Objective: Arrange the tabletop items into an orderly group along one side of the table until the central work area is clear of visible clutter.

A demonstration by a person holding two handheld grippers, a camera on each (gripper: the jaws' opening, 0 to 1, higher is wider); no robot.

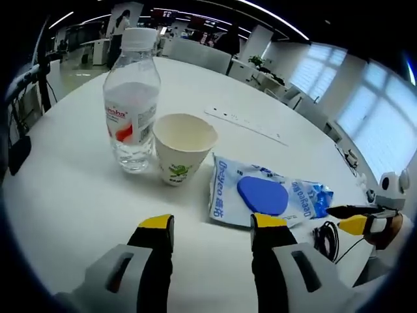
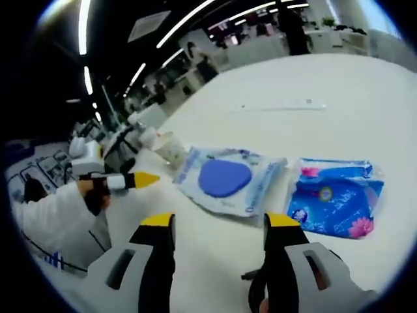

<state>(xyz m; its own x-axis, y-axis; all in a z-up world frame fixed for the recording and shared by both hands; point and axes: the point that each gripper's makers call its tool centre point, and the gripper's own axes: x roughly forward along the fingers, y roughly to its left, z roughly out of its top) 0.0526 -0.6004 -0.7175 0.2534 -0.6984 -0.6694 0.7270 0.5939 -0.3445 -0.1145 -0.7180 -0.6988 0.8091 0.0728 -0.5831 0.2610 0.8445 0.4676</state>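
Wipes pack (image 1: 268,195) beyond left gripper (image 1: 212,225) fingers

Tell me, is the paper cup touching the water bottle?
Cannot tell. In the left gripper view the paper cup overlaps the water bottle, with no visible gap or clear contact.

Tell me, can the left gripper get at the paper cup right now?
Probably yes. The left gripper is open, and the cup stands upright ahead of it with bare table between. The bottle stands close beside the cup and the wipes pack lies on its other side, so room is tight.
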